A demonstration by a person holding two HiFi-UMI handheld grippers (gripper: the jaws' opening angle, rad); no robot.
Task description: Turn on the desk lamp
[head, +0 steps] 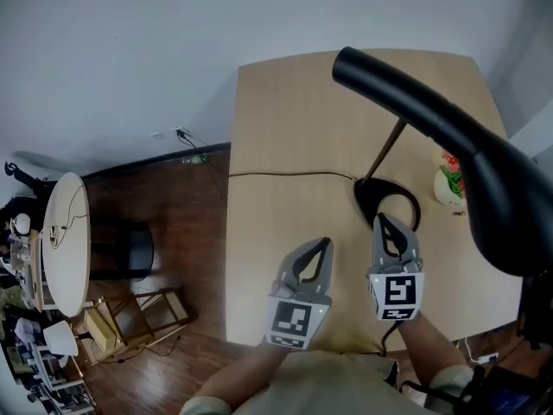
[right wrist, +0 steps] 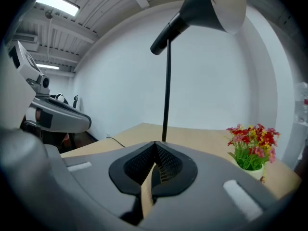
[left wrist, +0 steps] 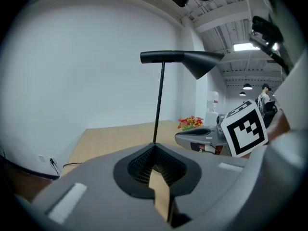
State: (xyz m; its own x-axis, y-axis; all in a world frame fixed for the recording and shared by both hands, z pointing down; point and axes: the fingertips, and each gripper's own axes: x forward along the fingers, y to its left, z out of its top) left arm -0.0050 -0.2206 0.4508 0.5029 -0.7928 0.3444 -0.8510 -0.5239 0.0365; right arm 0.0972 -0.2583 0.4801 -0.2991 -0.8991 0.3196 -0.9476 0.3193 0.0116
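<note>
Upright, a cone-shaded black lamp (head: 406,98) tops woodgrain desk (head: 294,128).

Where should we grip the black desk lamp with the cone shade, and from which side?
The thin straight stem, low, just above the flat base: it is narrow enough for two jaws, while the cone shade is wide and tapered. Come from the near side, where the right gripper is; the potted flowers crowd the right side.

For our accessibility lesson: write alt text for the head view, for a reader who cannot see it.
A black desk lamp stands on a wooden table; the left gripper and right gripper, fingers closed, hover near its round base. A flower pot sits beside the lamp.
</note>
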